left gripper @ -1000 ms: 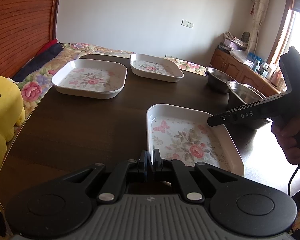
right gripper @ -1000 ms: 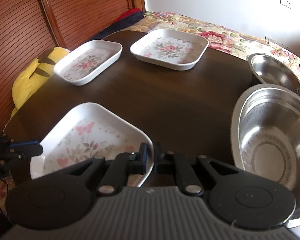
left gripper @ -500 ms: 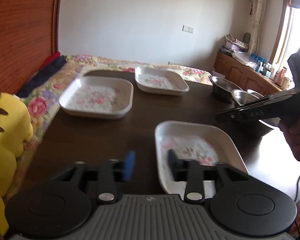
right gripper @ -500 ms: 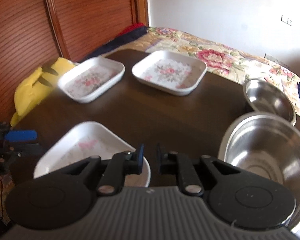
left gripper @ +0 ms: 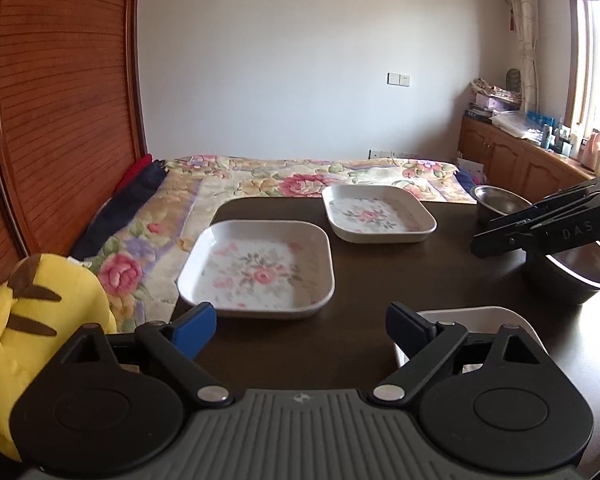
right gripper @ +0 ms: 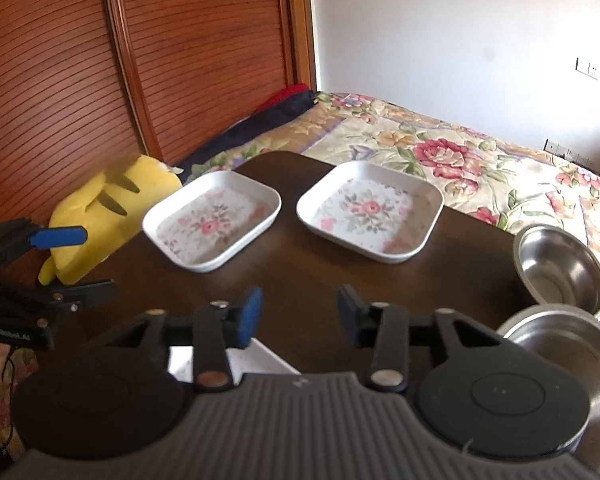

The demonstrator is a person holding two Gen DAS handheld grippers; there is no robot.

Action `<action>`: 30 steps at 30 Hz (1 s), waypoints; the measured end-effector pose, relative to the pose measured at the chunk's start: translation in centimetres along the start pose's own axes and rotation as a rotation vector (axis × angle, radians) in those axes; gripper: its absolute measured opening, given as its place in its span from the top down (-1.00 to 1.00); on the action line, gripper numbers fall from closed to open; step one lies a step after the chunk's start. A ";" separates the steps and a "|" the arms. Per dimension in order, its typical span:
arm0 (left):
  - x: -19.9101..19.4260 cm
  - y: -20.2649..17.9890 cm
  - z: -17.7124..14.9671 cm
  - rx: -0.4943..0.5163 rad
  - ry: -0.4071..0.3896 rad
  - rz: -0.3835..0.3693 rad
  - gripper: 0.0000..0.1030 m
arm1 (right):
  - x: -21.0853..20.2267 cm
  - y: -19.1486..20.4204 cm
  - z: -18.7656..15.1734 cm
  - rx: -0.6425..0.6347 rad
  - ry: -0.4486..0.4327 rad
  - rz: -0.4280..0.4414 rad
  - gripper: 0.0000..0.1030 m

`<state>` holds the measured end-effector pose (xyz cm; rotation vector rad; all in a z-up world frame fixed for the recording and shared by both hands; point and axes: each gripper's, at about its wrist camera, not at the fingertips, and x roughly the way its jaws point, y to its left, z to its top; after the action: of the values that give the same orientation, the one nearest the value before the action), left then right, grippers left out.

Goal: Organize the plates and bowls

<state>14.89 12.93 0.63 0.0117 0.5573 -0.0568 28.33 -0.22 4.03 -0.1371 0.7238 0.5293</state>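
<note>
White melamine is showing closest in: the near plate (left gripper: 476, 314) is lying on the dark worktop (left gripper: 364, 280) just under both devices, mostly hidden behind their housings. The left gripper (left gripper: 300, 326) is hovering with its blue-padded fingers (left gripper: 194, 326) spread wide, gripping nothing. The right gripper (right gripper: 298, 314) is likewise hanging above the worktop with its fingers (right gripper: 250, 314) parted, though less widely, and holding nothing; a corner of the near plate is peeking out beneath it.

To the right, 2 steel bowls are sitting near each other: the large bowl (right gripper: 560, 344) at the near edge and the small bowl (right gripper: 560, 274) just behind it. In the left wrist view the right gripper is crossing in front of the large bowl.

Farther out, 2 more floral plates are resting flat and apart: the left plate (left gripper: 260, 266) nearer, and the far plate (left gripper: 378, 214) by the far edge of the worktop.

Off the worktop's left side a yellow plush toy (left gripper: 24, 320) is leaning, and beyond everything a floral bedspread (right gripper: 440, 148) is covering the bed.
</note>
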 end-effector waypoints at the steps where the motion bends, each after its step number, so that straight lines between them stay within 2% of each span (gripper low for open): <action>1: 0.2 0.2 0.2 0.001 -0.002 -0.003 -1.00 | 0.2 0.1 0.2 0.000 0.000 -0.004 -0.09; 5: 1.3 1.3 1.0 0.014 -0.005 -0.014 -1.00 | 1.0 0.4 0.9 0.019 0.002 0.003 -0.61; 9: 2.3 2.3 1.8 0.032 -0.004 -0.020 -1.00 | 1.9 0.8 1.7 0.043 -0.004 0.003 -0.82; 11: 3.0 3.1 2.4 0.039 -0.001 -0.018 -1.00 | 2.5 1.0 2.0 0.059 0.003 0.008 -0.85; 15: 4.4 4.6 3.2 0.049 0.008 -0.026 -1.00 | 3.8 1.8 2.8 0.077 0.021 -0.009 -0.85; 23: 7.9 8.6 4.5 0.031 0.066 -0.076 -1.00 | 7.1 3.1 4.8 0.145 0.086 0.049 -0.80; 26: 9.3 10.0 4.9 0.004 0.104 -0.105 -0.91 | 8.6 3.1 5.3 0.171 0.113 0.053 -0.62; 28: 10.0 10.6 5.0 -0.009 0.120 -0.123 -0.83 | 9.7 3.0 5.5 0.197 0.135 0.058 -0.42; 29: 10.3 10.8 5.1 -0.012 0.126 -0.126 -0.77 | 10.2 3.0 5.5 0.203 0.142 0.051 -0.24; 30: 10.7 11.0 5.2 -0.014 0.134 -0.130 -0.68 | 10.6 3.0 5.5 0.208 0.150 0.048 -0.15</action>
<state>27.34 23.24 -0.69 -0.0347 0.6920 -0.1799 36.68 8.35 1.27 0.0348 0.9260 0.4902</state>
